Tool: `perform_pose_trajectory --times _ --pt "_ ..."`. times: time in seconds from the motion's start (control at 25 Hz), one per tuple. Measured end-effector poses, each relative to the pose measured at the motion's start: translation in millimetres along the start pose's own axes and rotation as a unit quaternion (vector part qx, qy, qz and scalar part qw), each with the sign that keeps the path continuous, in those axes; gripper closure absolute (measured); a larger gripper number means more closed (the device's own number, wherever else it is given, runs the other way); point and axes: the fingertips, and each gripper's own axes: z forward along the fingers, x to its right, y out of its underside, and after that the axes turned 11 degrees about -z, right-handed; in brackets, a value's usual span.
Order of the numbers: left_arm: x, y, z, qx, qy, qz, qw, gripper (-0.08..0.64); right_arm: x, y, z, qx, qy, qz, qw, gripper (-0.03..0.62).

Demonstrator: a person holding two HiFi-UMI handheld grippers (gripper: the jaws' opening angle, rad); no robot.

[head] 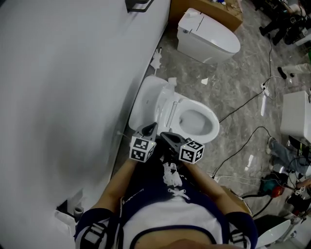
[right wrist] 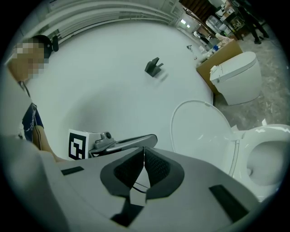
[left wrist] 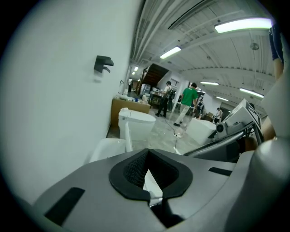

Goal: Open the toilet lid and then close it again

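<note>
both tongs clenched on nothing: left gripper (left wrist: pixel 147 153) pads meet at the tips, and so do the right gripper (right wrist: pixel 144 152) pads. both are held close to the person's body, apart from the toilet.

toilet lid (head: pixel 147 99) is already up, leaning back toward the wall (head: pixel 73 73), just ahead of the grippers. so my read is the opening half is done and closing is left.

risks as i see them:
- lid is smooth and curved, so a closed tip hooking its top edge could skid off
- tipped past balance with no grip, it likely drops and slams on the rim
- little room between lid and wall, so a tip could jam there

containers:
- bowl (head: pixel 197 121): uncovered, nothing in it that i can see, can't tell the water level
- second toilet (head: pixel 209 39), further along the wall: lid down, inside hidden
- cardboard box (head: pixel 221 12) behind it: small items on top, too small to name
</note>
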Motion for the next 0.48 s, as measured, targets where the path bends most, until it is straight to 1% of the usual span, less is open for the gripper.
perform_pose_trajectory --times 0.12,0.28,0.48 --pt "-1 -4 -1 0.004 0.002 -0.008 1.0000 0.552 -1 0 1 -0.008 0.002 -0.002 1.000 0.580" --pt "-8 4 -2 -0.003 -0.013 -0.018 0.9997 0.552 -3 7 1 -0.024 0.008 -0.012 1.000 0.580" --pt "-20 24 -1 -0.022 -0.037 -0.038 0.9983 0.552 9 19 0 -0.065 0.042 -0.039 0.996 0.580"
